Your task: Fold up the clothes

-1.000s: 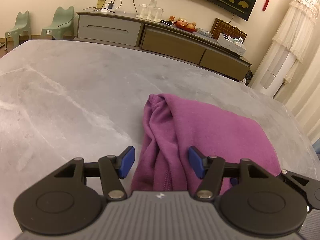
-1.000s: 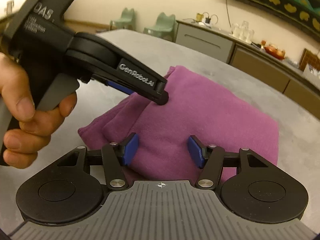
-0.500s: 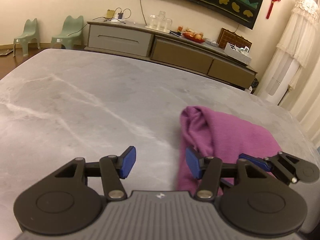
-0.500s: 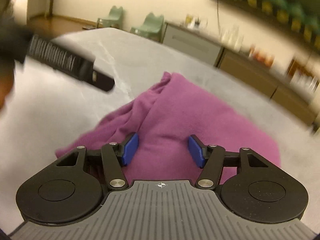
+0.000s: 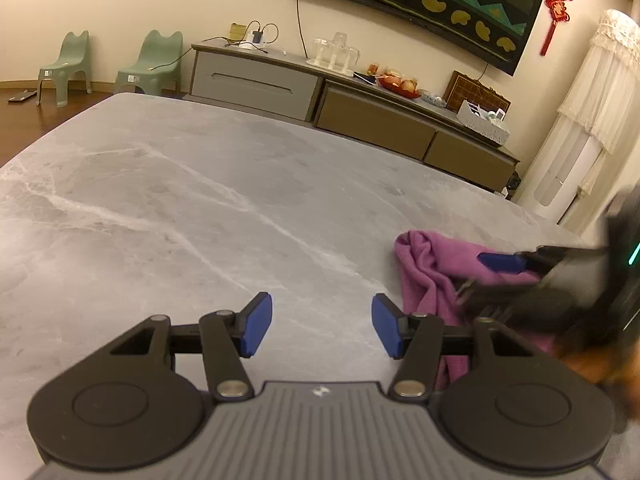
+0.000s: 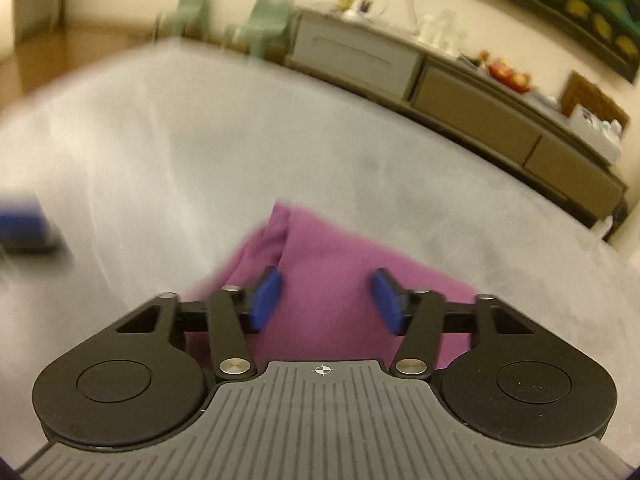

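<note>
On the grey table (image 5: pixel 200 208), the left gripper (image 5: pixel 322 330) is pulling left off the purple garment (image 6: pixel 340 280), jaws wide, empty; the right gripper (image 6: pixel 326 300) is hovering open, empty, over it. Fold looks finished.

The right tongs (image 6: pixel 325 300) are held apart, nothing between the blue pads (image 6: pixel 265 299), above a folded purple garment (image 6: pixel 332 256) laid on the grey marbled surface (image 6: pixel 168 152). A blurred blue pad of the left tongs (image 6: pixel 22 224) is seen at the left edge. A long sideboard (image 6: pixel 452 96) is seen at the far wall.
</note>
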A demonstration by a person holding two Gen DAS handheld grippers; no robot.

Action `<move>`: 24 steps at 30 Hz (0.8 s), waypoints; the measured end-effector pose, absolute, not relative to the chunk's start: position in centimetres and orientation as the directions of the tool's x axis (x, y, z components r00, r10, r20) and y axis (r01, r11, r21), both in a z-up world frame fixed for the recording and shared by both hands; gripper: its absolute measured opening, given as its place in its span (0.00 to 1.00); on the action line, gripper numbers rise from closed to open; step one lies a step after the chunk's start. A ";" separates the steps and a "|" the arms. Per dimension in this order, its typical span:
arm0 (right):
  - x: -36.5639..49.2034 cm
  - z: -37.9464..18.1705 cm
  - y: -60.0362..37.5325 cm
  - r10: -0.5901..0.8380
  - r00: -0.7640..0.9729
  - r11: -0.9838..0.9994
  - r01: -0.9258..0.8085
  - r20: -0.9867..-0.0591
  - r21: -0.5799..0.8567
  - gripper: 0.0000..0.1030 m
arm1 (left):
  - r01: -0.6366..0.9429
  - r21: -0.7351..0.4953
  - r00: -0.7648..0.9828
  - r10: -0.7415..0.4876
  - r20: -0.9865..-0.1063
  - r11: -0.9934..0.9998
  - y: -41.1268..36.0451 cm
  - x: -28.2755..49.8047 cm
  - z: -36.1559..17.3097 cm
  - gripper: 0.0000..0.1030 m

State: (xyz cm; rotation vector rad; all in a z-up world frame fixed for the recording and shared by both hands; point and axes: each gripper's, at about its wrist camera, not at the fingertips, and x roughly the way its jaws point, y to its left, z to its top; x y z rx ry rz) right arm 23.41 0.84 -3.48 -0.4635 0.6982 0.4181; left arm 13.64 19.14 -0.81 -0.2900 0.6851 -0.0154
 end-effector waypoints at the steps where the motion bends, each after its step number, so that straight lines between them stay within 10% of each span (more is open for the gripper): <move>1: 23.1 -3.7 1.7 0.174 0.710 0.803 -0.504 -0.682 -0.319 0.59 | -0.082 -0.272 0.777 -0.109 -0.619 0.959 19.3 13.5 -0.7 0.54; 15: 25.7 -2.4 3.6 0.129 0.621 0.816 -0.510 -0.773 -0.273 0.59 | -0.061 -0.290 0.778 -0.137 -0.613 0.955 18.7 13.7 -0.2 0.54; 24: 16.2 3.3 -9.5 0.209 0.778 0.911 -0.376 -0.593 -0.172 0.66 | 0.147 -0.237 0.762 -0.263 -0.592 0.960 12.0 13.5 -0.5 0.54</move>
